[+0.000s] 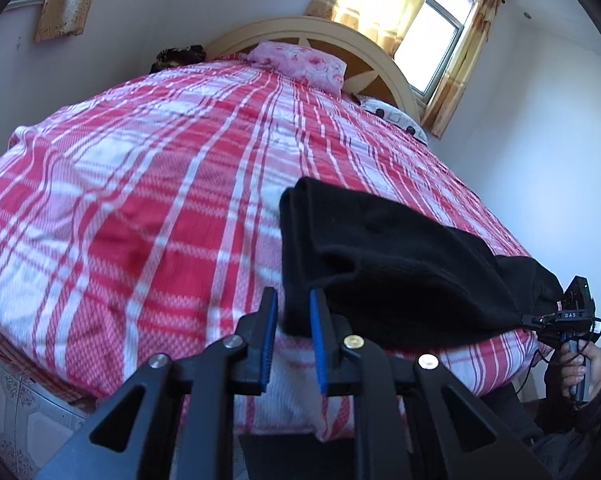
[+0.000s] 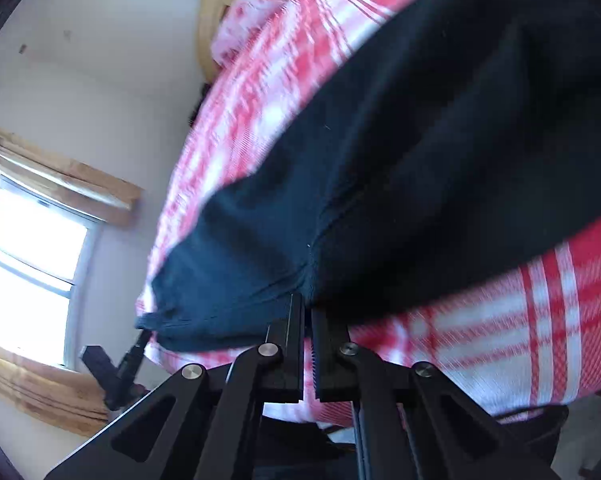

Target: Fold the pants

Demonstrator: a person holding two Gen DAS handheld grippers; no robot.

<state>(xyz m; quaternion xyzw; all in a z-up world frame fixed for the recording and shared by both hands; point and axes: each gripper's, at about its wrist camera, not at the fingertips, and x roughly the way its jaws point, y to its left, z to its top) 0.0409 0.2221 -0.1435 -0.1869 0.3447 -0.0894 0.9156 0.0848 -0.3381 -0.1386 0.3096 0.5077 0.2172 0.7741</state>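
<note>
In the left wrist view, the black pants (image 1: pixel 380 264) lie on the bed (image 1: pixel 140 200) near its edge, and the left gripper (image 1: pixel 294 300) pinches one corner. In the right wrist view, the right gripper (image 2: pixel 306 312) is squeezed tight on another edge. A fold looks in progress; next, both should lift together and lay the cloth over.

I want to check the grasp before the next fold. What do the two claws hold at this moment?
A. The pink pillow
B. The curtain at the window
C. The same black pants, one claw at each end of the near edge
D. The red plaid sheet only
C: the left claw and the right claw each close on the black pants, which lie on the plaid bed.
</note>
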